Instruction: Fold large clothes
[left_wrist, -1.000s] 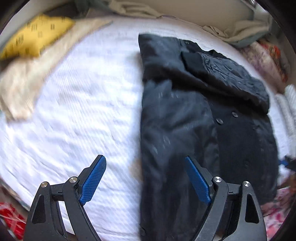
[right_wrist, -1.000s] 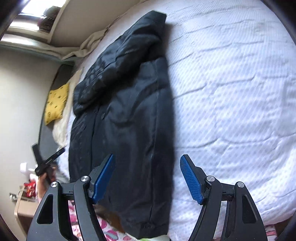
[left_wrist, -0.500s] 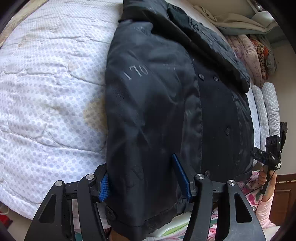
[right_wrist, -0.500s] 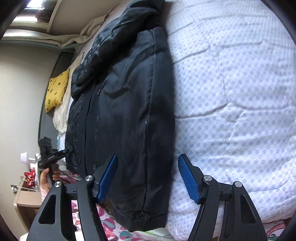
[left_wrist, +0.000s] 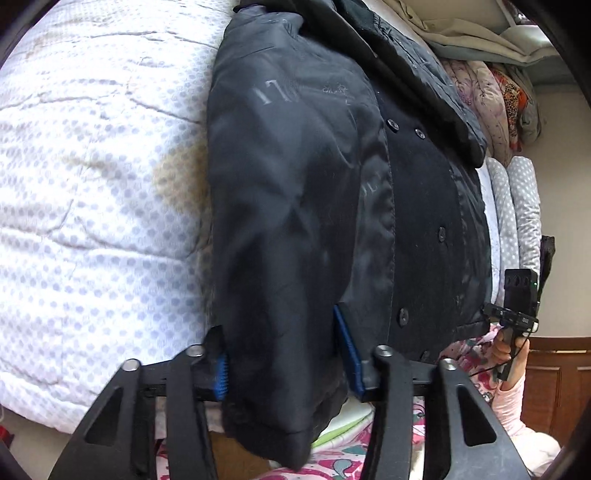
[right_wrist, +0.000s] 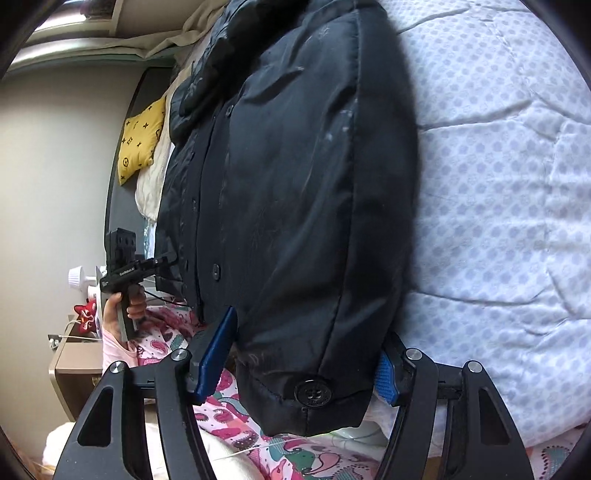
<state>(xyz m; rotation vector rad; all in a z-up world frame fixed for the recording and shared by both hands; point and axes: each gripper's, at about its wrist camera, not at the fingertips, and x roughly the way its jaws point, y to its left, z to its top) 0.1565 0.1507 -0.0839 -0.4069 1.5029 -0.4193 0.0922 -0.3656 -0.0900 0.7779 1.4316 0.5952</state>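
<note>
The coat (left_wrist: 295, 206) lies lengthwise on the bed (left_wrist: 92, 184), its hem hanging a little over the near edge toward the person. At that hem, the left hand-held gripper (left_wrist: 284, 365) straddles the folded-in side of the coat; its jaws have just been closing, the cloth bunches between the blue pads, and they look to be biting on it. The right hand-held gripper (right_wrist: 299, 365) straddles the other hem corner, beside the big button (right_wrist: 313, 392), but its jaws stand wider than the cloth, with a gap showing at the left pad, so it has not yet taken hold.

The step in hand seems to be seizing both hem corners so the lower half can be carried up toward the collar. To do it well, the right jaws should close on all layers at the corner, not just the top one, and both grips should sit equally deep so the fold line runs straight across.

Further up, the coat is dark, slightly shiny and padded, with both sides already folded inward, leaving a strip of buttoned front between them. Faint chalky marks show on the left panel. The collar lies at the far end, near a yellow cushion (right_wrist: 142, 144).
</note>
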